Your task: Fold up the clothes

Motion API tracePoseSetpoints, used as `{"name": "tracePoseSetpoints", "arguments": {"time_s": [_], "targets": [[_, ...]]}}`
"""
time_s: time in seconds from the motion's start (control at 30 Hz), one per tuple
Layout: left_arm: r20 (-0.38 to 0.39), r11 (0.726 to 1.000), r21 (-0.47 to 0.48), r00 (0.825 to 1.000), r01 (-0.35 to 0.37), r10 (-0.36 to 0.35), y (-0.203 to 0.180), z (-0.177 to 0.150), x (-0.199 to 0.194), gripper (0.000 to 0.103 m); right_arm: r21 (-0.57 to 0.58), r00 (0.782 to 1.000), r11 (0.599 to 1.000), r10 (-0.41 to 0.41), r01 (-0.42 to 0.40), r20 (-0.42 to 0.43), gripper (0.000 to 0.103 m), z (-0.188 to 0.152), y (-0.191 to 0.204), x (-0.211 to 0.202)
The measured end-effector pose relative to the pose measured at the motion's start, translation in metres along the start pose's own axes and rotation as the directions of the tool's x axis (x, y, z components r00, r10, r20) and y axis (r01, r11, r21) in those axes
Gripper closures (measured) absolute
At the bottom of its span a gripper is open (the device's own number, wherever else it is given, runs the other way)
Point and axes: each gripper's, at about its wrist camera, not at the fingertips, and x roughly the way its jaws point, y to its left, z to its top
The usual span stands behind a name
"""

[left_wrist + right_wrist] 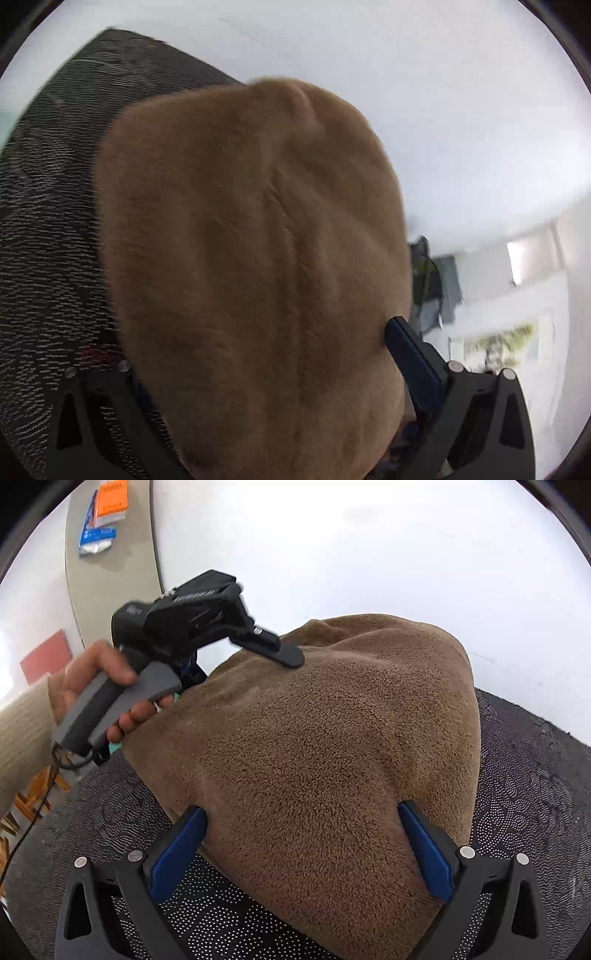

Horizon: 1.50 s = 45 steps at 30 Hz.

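Brown fleece garment [325, 746] on patterned cloth [535, 760] | left gripper [236, 627] released | right gripper [303, 834] spread, straddling fleece

Black frames with silver screws and blue pads are seen on the right gripper [301, 843]. The left gripper [284, 653] is fitted with a grey handle and a thin black cable. A cream ribbed sleeve [18, 734] is worn.

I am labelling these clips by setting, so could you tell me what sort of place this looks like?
Probably an ordinary indoor room, a home or office. A brown fleece garment lies on a dark patterned mat over a white tabletop; a framed picture hangs on a pale wall, and orange and blue packets lie nearby.
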Motion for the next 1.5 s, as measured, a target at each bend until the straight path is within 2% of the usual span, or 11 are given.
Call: {"name": "tracePoseSetpoints", "arguments": {"time_s": [0.13, 0.2, 0.27, 0.43, 0.57, 0.7, 0.8, 0.97, 1.1, 1.13, 1.5], "targets": [[0.022, 0.995, -0.04, 0.996, 0.087, -0.087, 0.013, 0.006, -0.002, 0.001, 0.108, 0.983, 0.979, 0.161, -0.17, 0.092, 0.0, -0.003, -0.028, -0.016], [0.027, 0.991, -0.051, 0.992, 0.123, -0.122, 0.018, 0.009, -0.003, 0.001, 0.189, 0.964, 0.948, 0.24, -0.257, 0.111, 0.0, 0.002, -0.05, -0.025], [0.023, 0.994, -0.037, 0.994, 0.106, -0.106, 0.016, 0.012, 0.0, 0.001, 0.283, 0.948, 0.906, 0.288, -0.317, 0.137, 0.0, 0.008, -0.076, -0.033], [0.027, 0.994, -0.028, 0.994, 0.103, -0.102, 0.016, 0.021, 0.003, 0.001, 0.494, 0.945, 0.808, 0.242, -0.322, 0.221, 0.0, 0.018, -0.147, -0.041], [0.028, 0.994, -0.031, 0.994, 0.104, -0.103, 0.017, 0.028, 0.006, 0.001, 0.604, 0.955, 0.741, 0.251, -0.295, 0.159, 0.0, 0.015, -0.18, -0.015], [0.028, 0.994, -0.033, 0.994, 0.106, -0.105, 0.018, 0.036, 0.009, 0.001, 0.706, 0.935, 0.639, 0.34, -0.306, 0.098, 0.0, 0.011, -0.195, 0.029], [0.027, 0.993, -0.035, 0.994, 0.108, -0.108, 0.018, 0.042, 0.011, 0.001, 0.738, 0.929, 0.602, 0.361, -0.303, 0.087, 0.0, 0.009, -0.194, 0.041], [0.022, 0.993, -0.046, 0.994, 0.111, -0.111, 0.019, 0.054, 0.015, 0.001, 0.699, 0.91, 0.648, 0.414, -0.303, 0.011, 0.0, 0.016, -0.175, 0.06], [0.023, 0.993, -0.051, 0.994, 0.107, -0.106, 0.019, 0.062, 0.019, 0.001, 0.645, 0.854, 0.666, 0.518, -0.376, -0.037, 0.0, 0.022, -0.152, 0.074], [0.022, 0.993, -0.051, 0.994, 0.106, -0.105, 0.019, 0.064, 0.02, 0.001, 0.635, 0.85, 0.673, 0.525, -0.38, -0.048, 0.0, 0.023, -0.147, 0.077], [0.017, 0.994, -0.035, 0.995, 0.102, -0.101, 0.016, 0.086, 0.031, 0.001, 0.613, 0.858, 0.701, 0.509, -0.364, -0.072, 0.0, 0.026, -0.129, 0.089]]}}
